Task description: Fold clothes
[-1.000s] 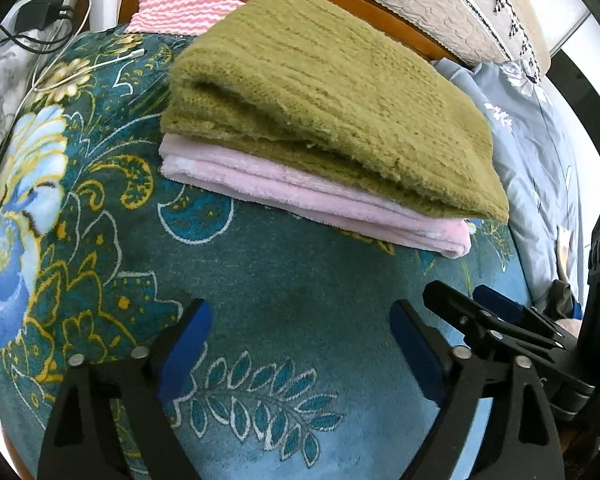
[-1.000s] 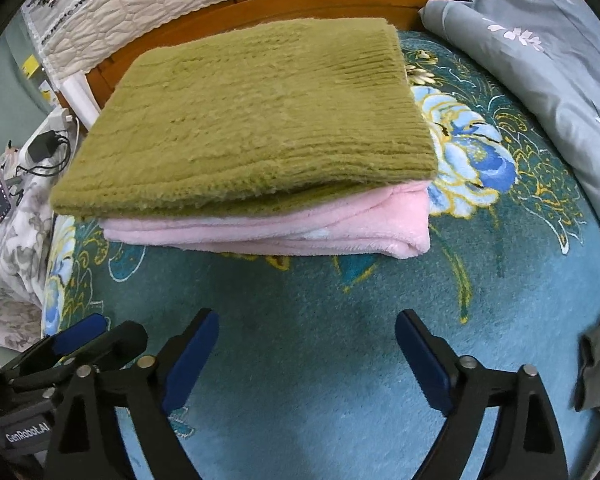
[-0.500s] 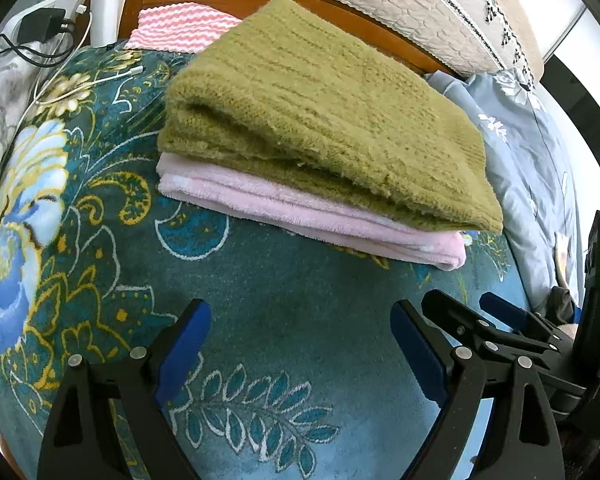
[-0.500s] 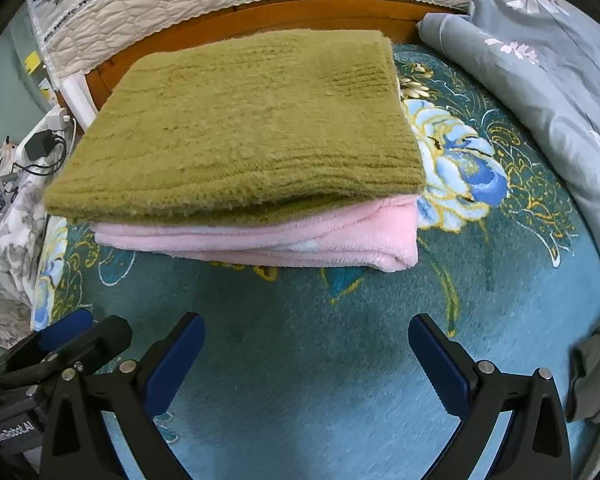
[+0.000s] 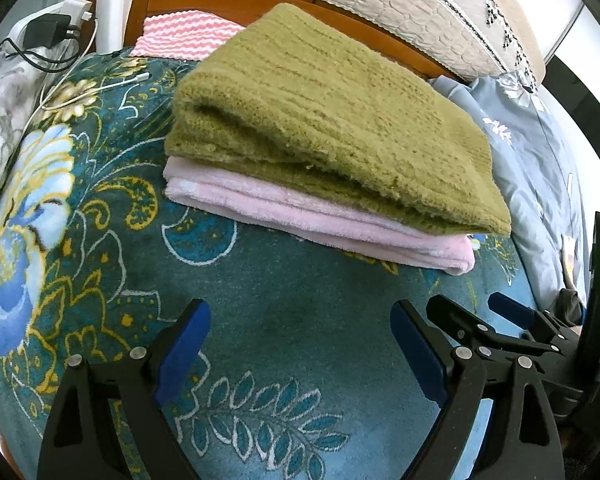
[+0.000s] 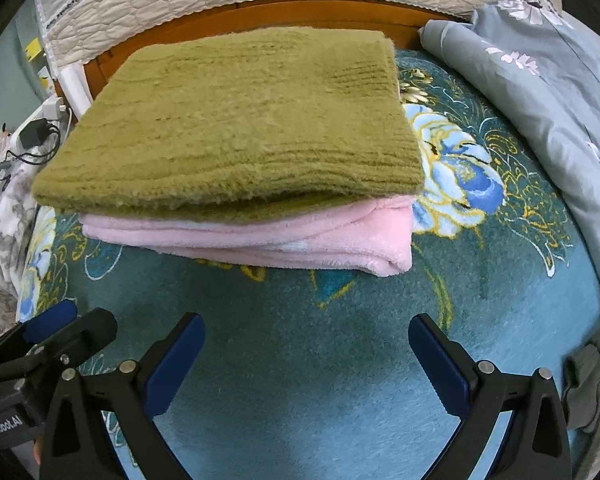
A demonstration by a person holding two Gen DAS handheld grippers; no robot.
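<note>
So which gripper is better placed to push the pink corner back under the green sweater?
Probably the right gripper: open, empty, and the pink garment corner sticking out from under the green sweater lies nearly straight ahead.

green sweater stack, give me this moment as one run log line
green sweater: folded, on pink garment | left gripper: open, empty | right gripper: open, empty | surface: floral blanket
</note>
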